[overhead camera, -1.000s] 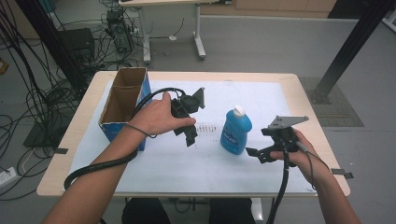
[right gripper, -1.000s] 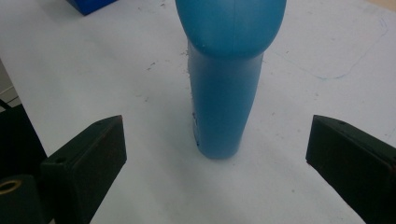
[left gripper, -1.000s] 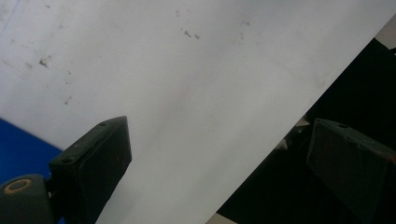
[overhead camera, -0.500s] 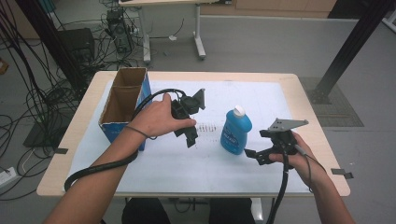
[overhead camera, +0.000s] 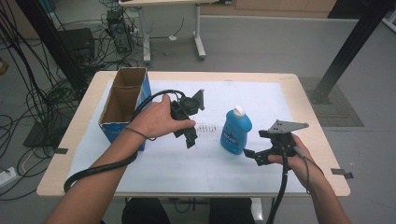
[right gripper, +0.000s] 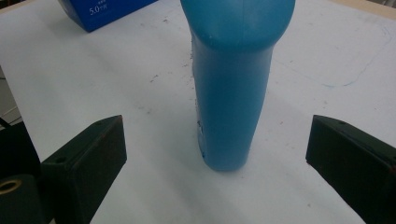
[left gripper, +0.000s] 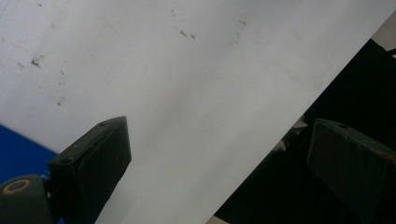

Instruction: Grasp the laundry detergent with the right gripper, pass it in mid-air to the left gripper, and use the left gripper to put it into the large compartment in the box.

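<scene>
— White-papered table (overhead camera: 154, 172), cables on the floor behind. Where is the blue bottle (overhead camera: 235, 132) placed?

— Upright mid-table, just beside the right gripper (overhead camera: 251, 155), jaws spread wide. Left gripper (overhead camera: 190, 138) likewise spread, nothing held, near the cardboard box (overhead camera: 122, 109).

The upright blue plastic bottle (right gripper: 231, 84) looks smooth with a dull sheen, its white cap (overhead camera: 239, 110) plastic too. Under it, the white sheet (overhead camera: 261, 100) covering the pale wood-look bench (overhead camera: 308, 116) is matt and scuffed. Left of the bottle, the blue-sided cardboard box (overhead camera: 122, 108) shows raw brown card inside.
</scene>
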`<action>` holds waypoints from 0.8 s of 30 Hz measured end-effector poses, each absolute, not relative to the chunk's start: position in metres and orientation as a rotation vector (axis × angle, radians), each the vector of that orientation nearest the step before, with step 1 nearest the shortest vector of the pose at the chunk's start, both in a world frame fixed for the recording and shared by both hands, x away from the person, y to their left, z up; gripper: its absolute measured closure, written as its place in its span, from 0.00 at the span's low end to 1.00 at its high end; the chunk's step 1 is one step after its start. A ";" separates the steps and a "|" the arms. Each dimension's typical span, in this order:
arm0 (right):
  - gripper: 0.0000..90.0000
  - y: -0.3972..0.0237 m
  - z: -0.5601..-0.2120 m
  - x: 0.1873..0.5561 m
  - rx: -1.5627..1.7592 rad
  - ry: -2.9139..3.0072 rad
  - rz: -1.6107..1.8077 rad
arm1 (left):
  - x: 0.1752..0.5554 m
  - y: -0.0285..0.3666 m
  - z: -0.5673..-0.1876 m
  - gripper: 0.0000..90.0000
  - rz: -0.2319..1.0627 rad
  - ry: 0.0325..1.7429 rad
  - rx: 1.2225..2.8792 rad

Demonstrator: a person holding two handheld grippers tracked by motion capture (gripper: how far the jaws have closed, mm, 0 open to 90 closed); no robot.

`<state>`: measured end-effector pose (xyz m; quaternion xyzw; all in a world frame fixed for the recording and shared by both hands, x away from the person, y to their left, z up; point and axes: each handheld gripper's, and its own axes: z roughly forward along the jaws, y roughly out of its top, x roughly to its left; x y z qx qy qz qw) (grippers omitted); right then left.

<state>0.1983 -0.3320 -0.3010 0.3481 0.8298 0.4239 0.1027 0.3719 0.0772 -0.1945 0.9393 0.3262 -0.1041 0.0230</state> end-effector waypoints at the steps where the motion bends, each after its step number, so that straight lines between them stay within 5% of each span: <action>1: 0.06 -0.332 -0.302 0.198 1.025 2.442 1.257 | 0.372 0.077 -0.195 0.07 -0.322 1.011 2.910; 24: 0.06 -0.336 -0.321 0.193 1.033 2.371 1.348 | 0.370 0.076 -0.193 0.07 -0.308 1.007 2.910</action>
